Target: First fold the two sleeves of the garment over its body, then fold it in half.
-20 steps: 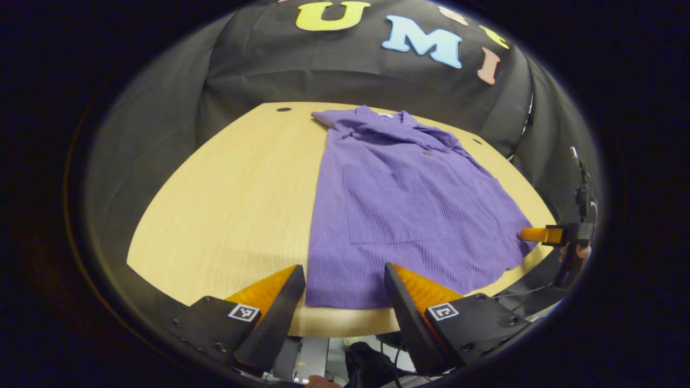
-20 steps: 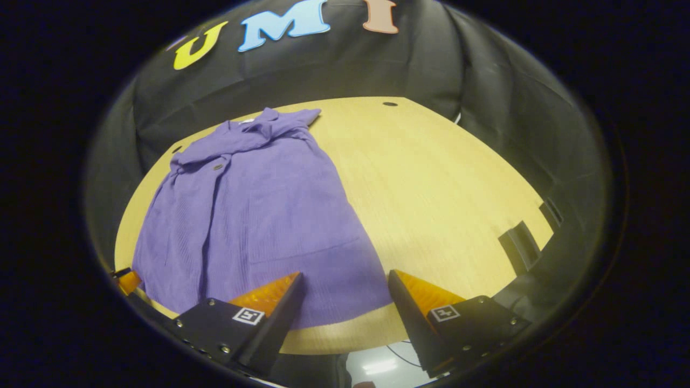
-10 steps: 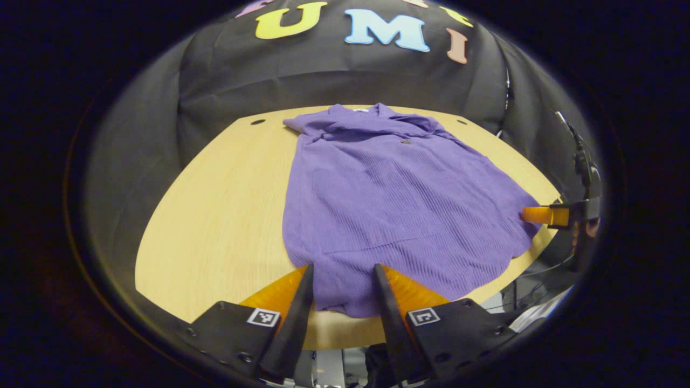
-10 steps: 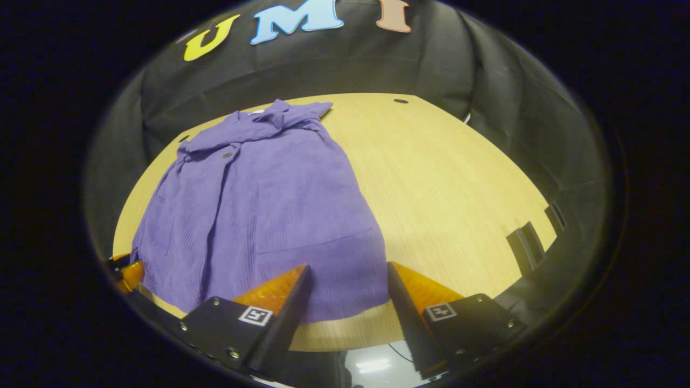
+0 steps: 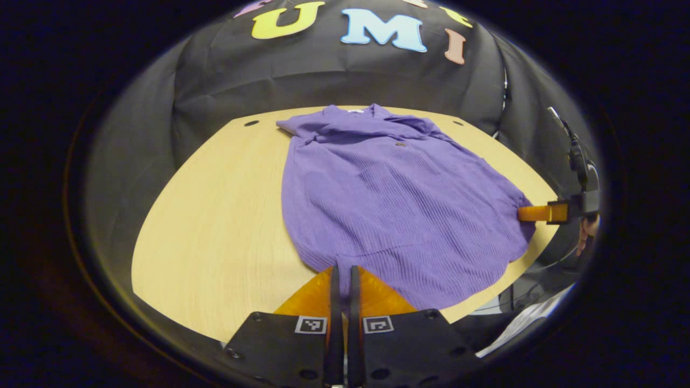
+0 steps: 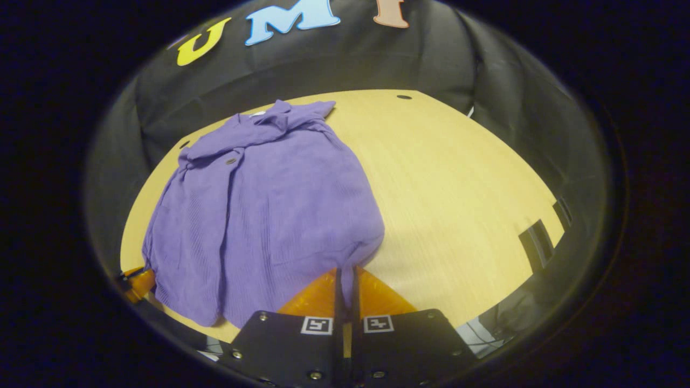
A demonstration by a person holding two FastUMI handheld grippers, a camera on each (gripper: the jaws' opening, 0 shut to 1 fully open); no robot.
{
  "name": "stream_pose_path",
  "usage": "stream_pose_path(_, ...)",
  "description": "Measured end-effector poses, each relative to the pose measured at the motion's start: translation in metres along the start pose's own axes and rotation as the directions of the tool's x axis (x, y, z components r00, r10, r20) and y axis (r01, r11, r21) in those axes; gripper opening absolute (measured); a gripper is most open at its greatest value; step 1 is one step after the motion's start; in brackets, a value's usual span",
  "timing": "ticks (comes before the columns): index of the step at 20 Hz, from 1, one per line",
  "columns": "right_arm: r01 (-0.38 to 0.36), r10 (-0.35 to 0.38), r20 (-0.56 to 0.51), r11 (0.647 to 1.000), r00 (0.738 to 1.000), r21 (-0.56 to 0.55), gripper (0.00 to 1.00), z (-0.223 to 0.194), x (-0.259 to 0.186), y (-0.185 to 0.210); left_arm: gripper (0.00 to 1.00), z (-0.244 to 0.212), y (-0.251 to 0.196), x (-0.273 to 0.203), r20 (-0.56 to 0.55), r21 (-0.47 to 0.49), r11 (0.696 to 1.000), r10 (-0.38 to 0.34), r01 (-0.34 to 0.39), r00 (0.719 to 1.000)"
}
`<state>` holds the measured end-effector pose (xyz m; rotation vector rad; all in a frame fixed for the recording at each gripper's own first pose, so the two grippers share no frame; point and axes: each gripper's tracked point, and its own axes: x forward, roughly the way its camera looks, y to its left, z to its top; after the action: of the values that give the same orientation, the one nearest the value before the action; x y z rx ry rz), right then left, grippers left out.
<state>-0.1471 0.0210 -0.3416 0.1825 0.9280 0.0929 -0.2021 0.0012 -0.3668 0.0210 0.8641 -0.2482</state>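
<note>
Purple garment (image 5: 393,199) lies flat on the wooden table (image 5: 215,215), collar toward the far edge, hem at the near edge, sleeves folded over the body. My left gripper (image 5: 340,272) is pinched closed on the hem's left corner, fabric between both fingers. My right gripper (image 6: 345,272) is clamped likewise on the hem's right corner. In the left gripper view the right gripper (image 5: 531,213) sits at the table's right edge, touching the hem.

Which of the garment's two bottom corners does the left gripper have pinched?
The left gripper is shut on the purple garment's own-left hem corner; the right gripper pinches the opposite one, nearer the bare tabletop.
</note>
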Motion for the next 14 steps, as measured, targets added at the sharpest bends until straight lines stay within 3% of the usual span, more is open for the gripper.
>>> stream_pose_path(2,-0.019,0.019,0.0,1.0,1.0,-0.009,0.1,0.001,-0.002,0.002,0.08,0.003,-0.004,0.0,0.001,-0.03,0.999,-0.019,0.019,1.0)
stream_pose_path(4,-0.042,0.041,0.02,0.999,0.999,0.007,0.07,0.009,-0.01,0.005,0.08,0.013,-0.008,-0.008,0.023,-0.068,0.996,-0.053,0.054,0.998)
stream_pose_path(9,-0.203,0.186,0.117,0.966,0.976,0.157,0.06,0.046,-0.035,0.031,0.08,0.057,-0.02,-0.032,0.107,-0.135,0.98,-0.131,0.145,0.986)
stream_pose_path(14,-0.239,0.211,0.178,0.958,0.961,0.157,0.06,0.077,-0.049,0.033,0.08,0.092,-0.029,-0.042,0.154,-0.196,0.961,-0.164,0.193,0.974)
